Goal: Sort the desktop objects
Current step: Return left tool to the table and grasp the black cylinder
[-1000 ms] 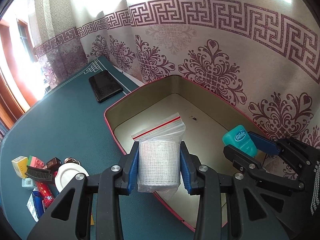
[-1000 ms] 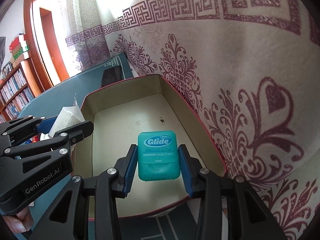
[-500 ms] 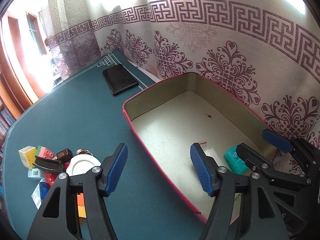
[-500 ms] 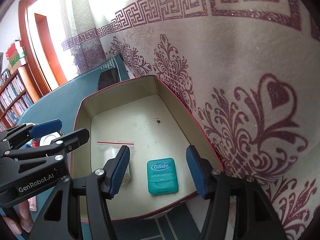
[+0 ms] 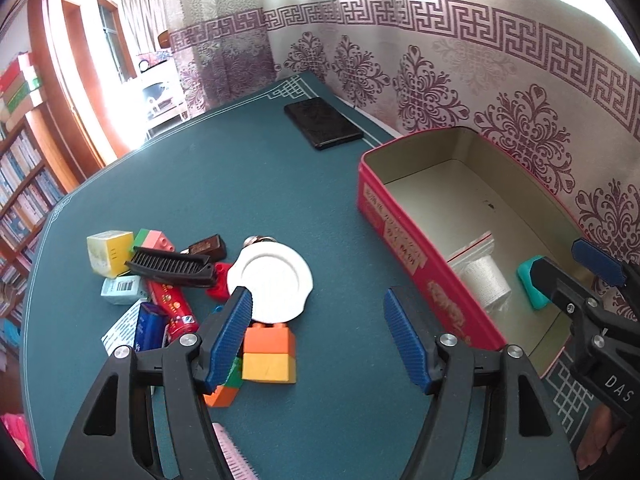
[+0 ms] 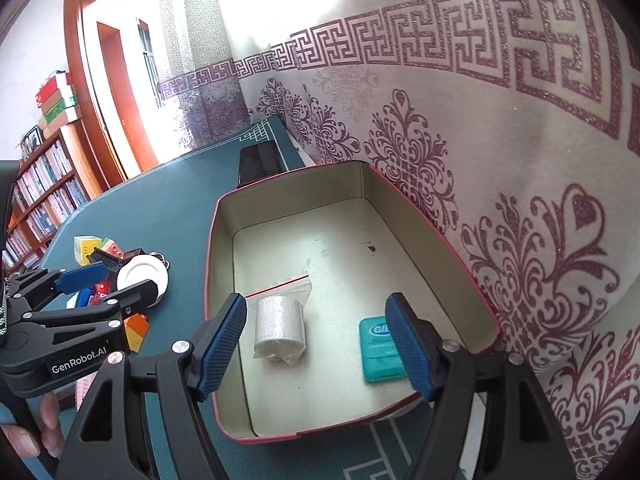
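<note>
Tongs gape wide and empty — left tongs (image 5: 318, 338) over table, right tongs (image 6: 316, 346) just opening over tin (image 6: 432, 216).

We are seeing the floss case (image 6: 378, 350) partly hiding behind a blue pad; the pink comb (image 5: 234, 458), perhaps a brush, is running off-frame.

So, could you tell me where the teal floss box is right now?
In the right wrist view the teal floss box lies flat on the floor of the red tin, near its right corner, right of the bagged gauze roll.
</note>
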`<state>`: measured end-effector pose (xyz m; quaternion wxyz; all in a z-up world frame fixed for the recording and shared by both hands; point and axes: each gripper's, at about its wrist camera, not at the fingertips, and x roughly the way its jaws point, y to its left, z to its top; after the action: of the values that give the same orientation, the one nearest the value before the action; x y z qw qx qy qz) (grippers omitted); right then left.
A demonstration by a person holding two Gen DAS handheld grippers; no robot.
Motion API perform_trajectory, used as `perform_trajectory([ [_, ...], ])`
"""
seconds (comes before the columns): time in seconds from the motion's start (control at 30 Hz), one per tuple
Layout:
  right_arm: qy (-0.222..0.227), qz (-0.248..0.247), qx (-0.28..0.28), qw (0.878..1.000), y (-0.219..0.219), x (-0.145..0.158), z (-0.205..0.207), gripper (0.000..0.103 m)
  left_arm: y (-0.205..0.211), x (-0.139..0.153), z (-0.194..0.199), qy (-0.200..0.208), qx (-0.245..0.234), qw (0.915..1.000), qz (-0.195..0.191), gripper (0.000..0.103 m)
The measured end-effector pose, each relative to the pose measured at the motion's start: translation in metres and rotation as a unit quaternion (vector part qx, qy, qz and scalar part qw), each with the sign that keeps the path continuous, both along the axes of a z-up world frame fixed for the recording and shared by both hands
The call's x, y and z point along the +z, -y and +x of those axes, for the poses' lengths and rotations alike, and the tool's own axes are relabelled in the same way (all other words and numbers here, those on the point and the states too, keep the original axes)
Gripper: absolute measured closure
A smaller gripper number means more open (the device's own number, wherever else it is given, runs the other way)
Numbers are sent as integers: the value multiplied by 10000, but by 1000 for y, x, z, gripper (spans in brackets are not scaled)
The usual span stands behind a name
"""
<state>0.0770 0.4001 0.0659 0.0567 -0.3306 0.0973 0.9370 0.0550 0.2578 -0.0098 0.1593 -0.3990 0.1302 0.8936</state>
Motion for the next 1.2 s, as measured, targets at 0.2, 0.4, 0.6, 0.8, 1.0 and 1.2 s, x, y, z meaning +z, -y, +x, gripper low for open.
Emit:
perform_trajectory([
  [0.2, -84, -46, 169, 9998, 21, 4, 0, 26, 40, -5, 1, 116, 344, 9993, 94, 31],
  [0.4, -144, -98, 418, 9990, 49, 8, -1, 24, 80, -11, 7, 141, 645, 9978, 61, 32],
  [0.6, -12, -110, 815, 9966, 87, 1, -7, 24, 117, -17, 11, 231, 958, 9951, 119, 31],
  [0.8, 115, -19, 1245, 9922, 124, -4, -9, 24, 143, -22, 14, 295, 1125, 9930, 184, 31],
  [1.0, 251, 64, 1548, 9876, 149, -10, -11, 24, 158, -29, 15, 385, 1241, 9913, 223, 31],
  [1.2, 404, 141, 1742, 9838, 167, -16, -14, 24, 170, -37, 16, 492, 1287, 9902, 238, 31],
])
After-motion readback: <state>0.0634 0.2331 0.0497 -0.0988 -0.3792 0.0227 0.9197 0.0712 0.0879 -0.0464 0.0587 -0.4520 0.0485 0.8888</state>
